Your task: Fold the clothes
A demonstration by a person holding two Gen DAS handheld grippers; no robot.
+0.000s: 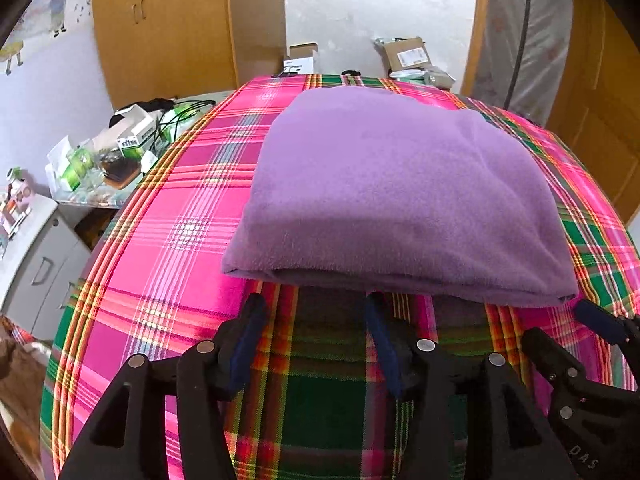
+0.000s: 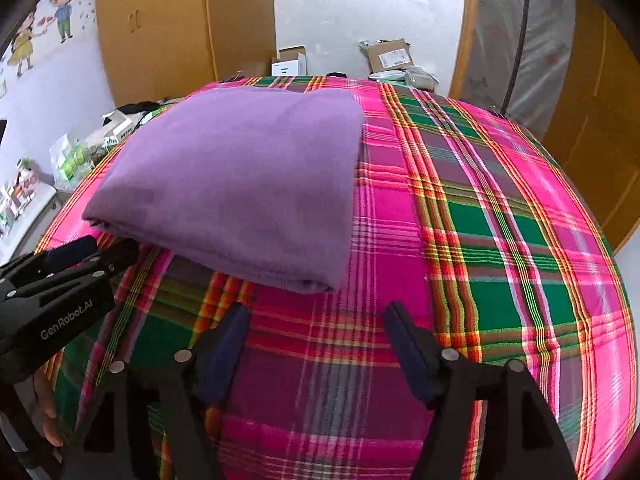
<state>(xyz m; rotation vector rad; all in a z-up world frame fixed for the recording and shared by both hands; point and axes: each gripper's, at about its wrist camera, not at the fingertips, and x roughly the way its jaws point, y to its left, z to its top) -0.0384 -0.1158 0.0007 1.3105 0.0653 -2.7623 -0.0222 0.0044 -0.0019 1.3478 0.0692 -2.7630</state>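
Note:
A purple fleece garment [image 1: 400,196] lies folded into a thick rectangle on the plaid-covered table [image 1: 168,248]. Its folded edge faces me. My left gripper [image 1: 314,300] stands open just short of that near edge, with nothing between its fingers. In the right wrist view the same purple garment [image 2: 240,184] sits at upper left, and my right gripper [image 2: 316,308] is open just below its near right corner, holding nothing. The left gripper [image 2: 92,252] also shows at the left edge of that view, and the right gripper's finger [image 1: 596,320] shows at the right of the left wrist view.
The pink, green and red plaid cloth [image 2: 500,240] covers the whole table. A side table with boxes and green packets [image 1: 116,152] stands at the left. Cardboard boxes [image 1: 408,54] lie on the floor beyond. Wooden cabinets [image 1: 160,24] and a door flank the room.

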